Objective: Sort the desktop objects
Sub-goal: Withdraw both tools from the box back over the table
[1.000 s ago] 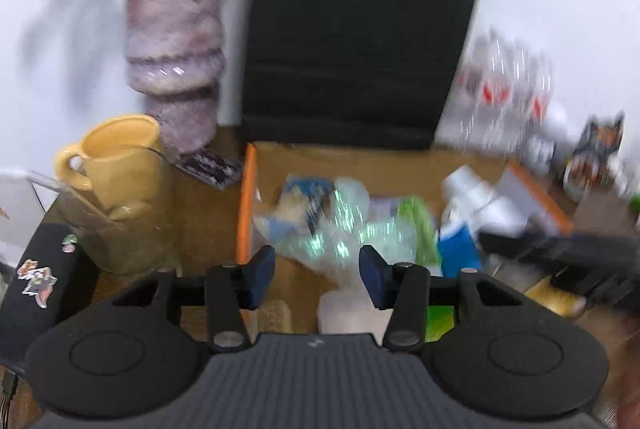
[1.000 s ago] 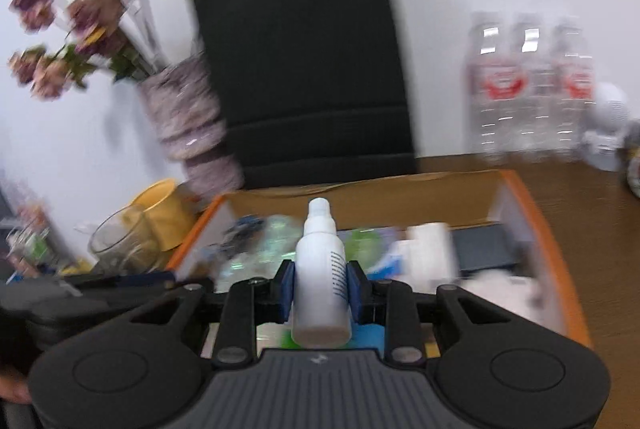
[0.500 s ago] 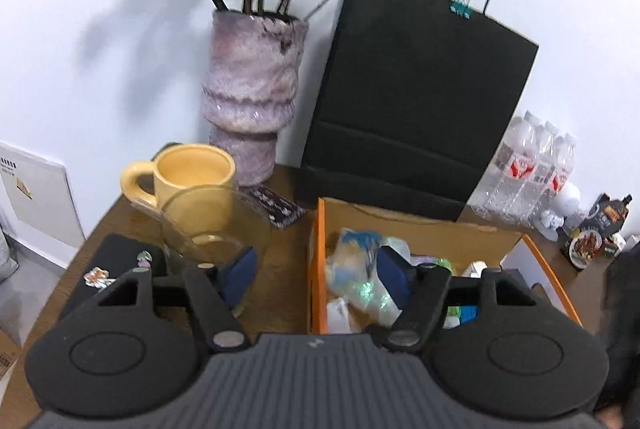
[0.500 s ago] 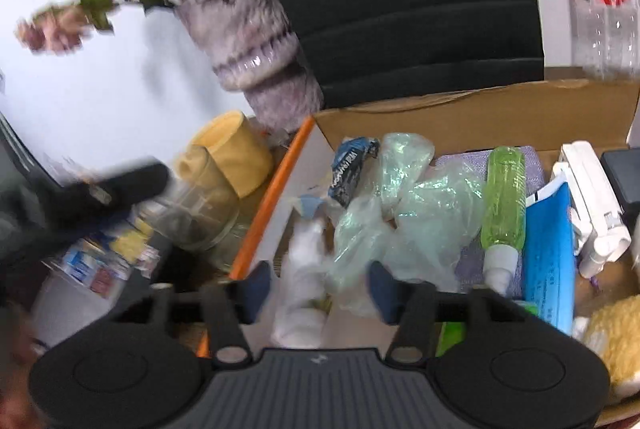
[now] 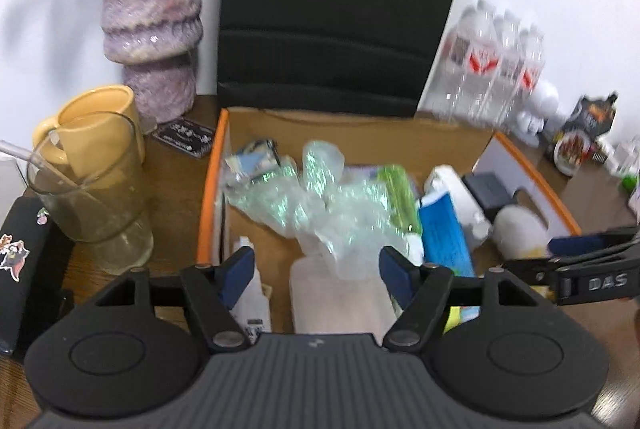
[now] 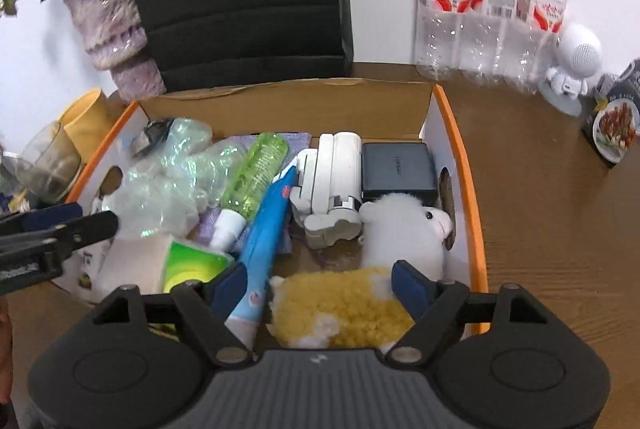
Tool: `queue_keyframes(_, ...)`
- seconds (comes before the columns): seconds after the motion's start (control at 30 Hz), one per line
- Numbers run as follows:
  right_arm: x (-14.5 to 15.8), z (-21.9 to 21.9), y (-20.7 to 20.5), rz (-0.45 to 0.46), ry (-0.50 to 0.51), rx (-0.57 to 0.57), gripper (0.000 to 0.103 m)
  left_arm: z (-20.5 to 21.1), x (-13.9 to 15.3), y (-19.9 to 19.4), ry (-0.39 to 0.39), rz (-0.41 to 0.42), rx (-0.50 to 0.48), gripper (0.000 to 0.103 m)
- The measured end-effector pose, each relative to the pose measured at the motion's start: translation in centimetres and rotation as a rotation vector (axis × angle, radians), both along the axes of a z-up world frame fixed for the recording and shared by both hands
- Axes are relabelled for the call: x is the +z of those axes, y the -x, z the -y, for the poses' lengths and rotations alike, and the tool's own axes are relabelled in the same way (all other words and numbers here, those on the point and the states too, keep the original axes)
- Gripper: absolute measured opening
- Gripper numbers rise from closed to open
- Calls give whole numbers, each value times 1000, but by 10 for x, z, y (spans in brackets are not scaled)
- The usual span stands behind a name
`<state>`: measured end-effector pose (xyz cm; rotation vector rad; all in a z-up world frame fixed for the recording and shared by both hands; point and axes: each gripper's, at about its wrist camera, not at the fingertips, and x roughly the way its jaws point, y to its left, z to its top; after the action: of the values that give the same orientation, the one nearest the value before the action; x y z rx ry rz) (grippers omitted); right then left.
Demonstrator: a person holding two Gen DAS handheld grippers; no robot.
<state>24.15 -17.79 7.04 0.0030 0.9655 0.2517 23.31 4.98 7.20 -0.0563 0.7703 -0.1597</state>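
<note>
- Two grippers hung over an orange-rimmed cardboard box on a brown wooden desk.
- The left gripper had just been opening; its blue-padded jaws stood apart and empty above crumpled clear plastic wrap.
- A small white spray bottle lay in the box's near left corner, just beside the left gripper's left finger (partly hidden behind it).
- The right gripper had also just been opening, unclenched, with a yellow-and-white plush toy below the gap, not pressed.
- Inside the box lay a green ribbed bottle, a blue tube, a white folded gadget and a dark grey case.
</note>
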Motion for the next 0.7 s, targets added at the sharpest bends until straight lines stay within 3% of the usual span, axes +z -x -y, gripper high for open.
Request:
queue_keyframes(0.17, 2, -10, 8, 8, 18, 2, 85, 14, -9, 3, -85, -16, 9, 83)
queue_keyframes(0.3, 9, -11, 16, 15, 17, 2, 85, 26, 3, 21, -152, 38, 27, 96)
queue_keyframes(0.53, 30, -3, 68, 69, 1, -8, 86, 42, 30, 74, -151, 106, -15, 102)
queue_keyframes(0.7, 42, 5, 115, 137, -17, 1, 88, 43, 38, 116, -106, 137, -1, 103)
